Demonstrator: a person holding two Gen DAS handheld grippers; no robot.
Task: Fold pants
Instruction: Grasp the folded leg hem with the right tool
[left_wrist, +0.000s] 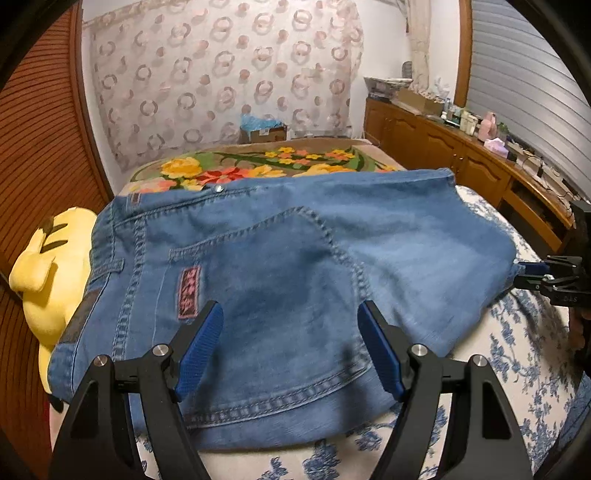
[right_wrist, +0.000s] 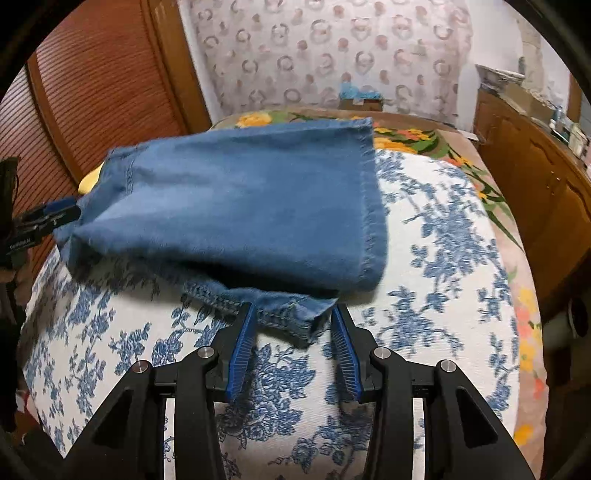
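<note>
Across a bed (left_wrist: 517, 354) under a white sheet with blue flowers, folded blue jeans (left_wrist: 280, 266), back pocket and waistband up in the left wrist view, leg hems toward the far side in the right wrist view. Beyond, a floral blanket (left_wrist: 258, 166) over the far end of the bed. Along the right wall, a wooden dresser (left_wrist: 461, 155) crowded with small items. Beside the waistband, partly under it, a yellow plush toy (left_wrist: 48, 266). Over the denim near the pocket, left gripper (left_wrist: 290, 314), fingers spread wide, nothing between them. At a low denim corner, right gripper (right_wrist: 293, 314), fingers parted either side of the cloth, not closed on it.
</note>
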